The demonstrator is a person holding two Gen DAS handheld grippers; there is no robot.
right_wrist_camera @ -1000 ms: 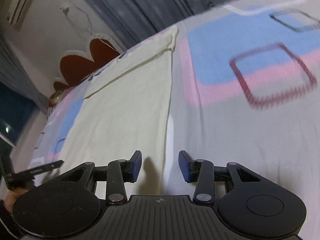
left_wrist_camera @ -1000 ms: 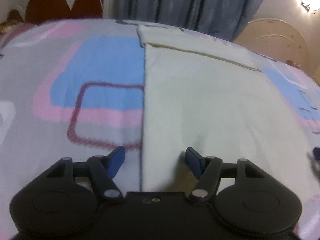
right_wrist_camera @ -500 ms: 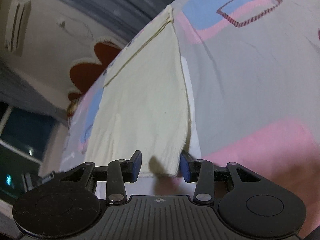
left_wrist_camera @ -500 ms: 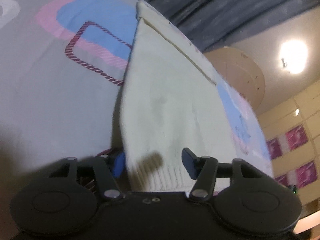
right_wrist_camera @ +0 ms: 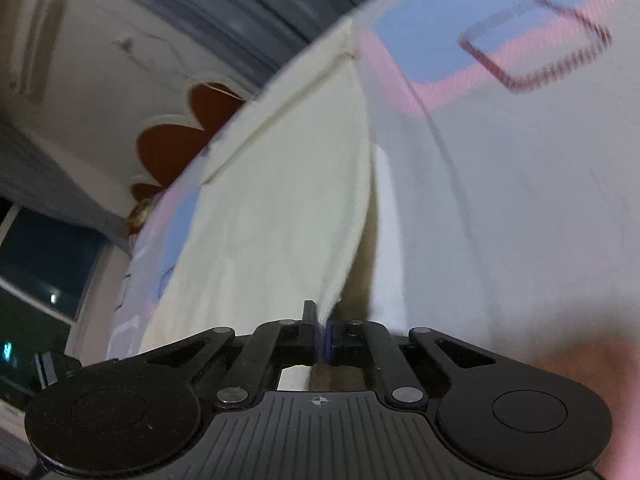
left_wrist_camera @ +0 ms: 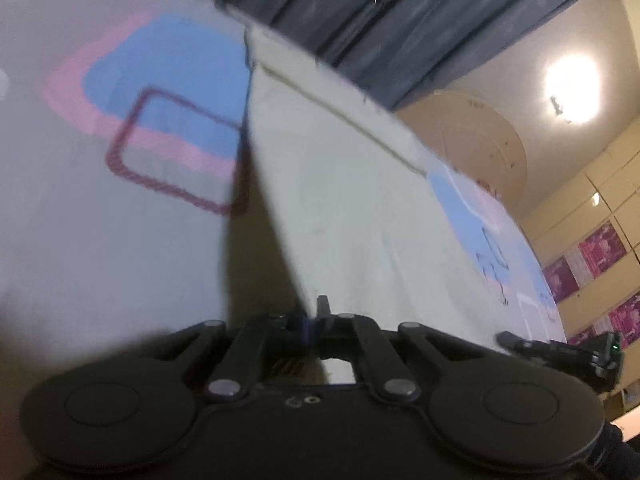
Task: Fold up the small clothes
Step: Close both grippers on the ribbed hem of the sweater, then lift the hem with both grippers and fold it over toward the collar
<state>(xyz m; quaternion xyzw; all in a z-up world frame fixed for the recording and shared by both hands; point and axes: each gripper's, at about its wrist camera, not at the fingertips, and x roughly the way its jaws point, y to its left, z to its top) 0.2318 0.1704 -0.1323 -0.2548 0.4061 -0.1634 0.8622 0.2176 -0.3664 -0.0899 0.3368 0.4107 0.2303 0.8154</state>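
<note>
Left fingers: your left gripper has just closed; its blue pads are pressed together on the near left corner of the cream garment, with the cloth edge caught between them.
Right fingers: your right gripper has also just closed; its pads pinch the near right corner of the same cream garment, the ribbed hem running straight into the pinch.
Garment, left view: the cloth rises from the bed sheet at your fingers and stretches away toward the far side, its left edge lifted enough to throw a dark shadow on the sheet just left of the pads. A seam line crosses it near the far end.
Garment, right view: the right edge hangs clear of the bed sheet near the pads, with a shadowed gap beside it; the far end lies flat on the sheet.
Other gripper: at the right edge of your left view you can see part of the right gripper, low, near the garment's near hem.
Surroundings: grey curtains hang beyond the far end of the bed; a dark red scalloped headboard shows at far left in the right view.
</note>
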